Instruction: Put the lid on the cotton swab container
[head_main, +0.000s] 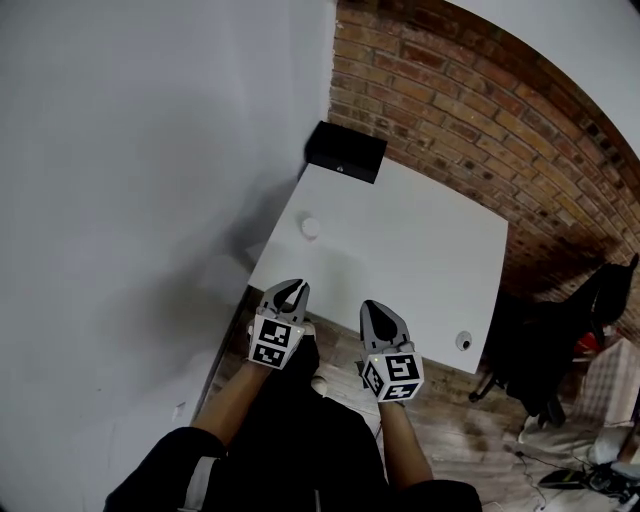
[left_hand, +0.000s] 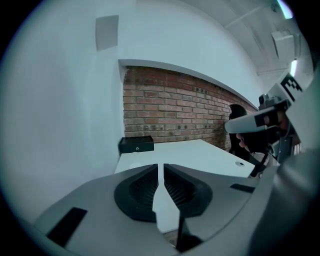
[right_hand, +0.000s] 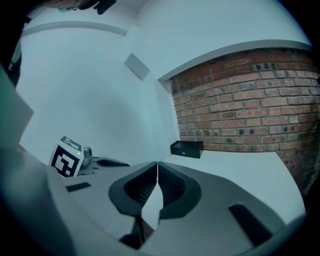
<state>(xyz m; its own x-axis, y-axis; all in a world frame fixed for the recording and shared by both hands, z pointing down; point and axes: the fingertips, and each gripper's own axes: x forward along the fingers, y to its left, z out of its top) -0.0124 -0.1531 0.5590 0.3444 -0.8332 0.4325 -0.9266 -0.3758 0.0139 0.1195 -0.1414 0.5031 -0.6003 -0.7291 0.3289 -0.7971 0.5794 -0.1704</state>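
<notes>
Left gripper (head_main: 293, 288), right gripper (head_main: 377, 308) low over near table edge, jaws together, nothing held. Approach step, no grasp yet. Small white round item (head_main: 310, 227), likely swab container or lid, near left edge of white table (head_main: 420, 260). Next: reach forward, open jaws. Black box (head_main: 345, 151) at far corner.

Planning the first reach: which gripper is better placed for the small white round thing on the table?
Left, probably. The left gripper sits just before the white round thing; the right gripper is farther aside. Both are shut and empty.
</notes>
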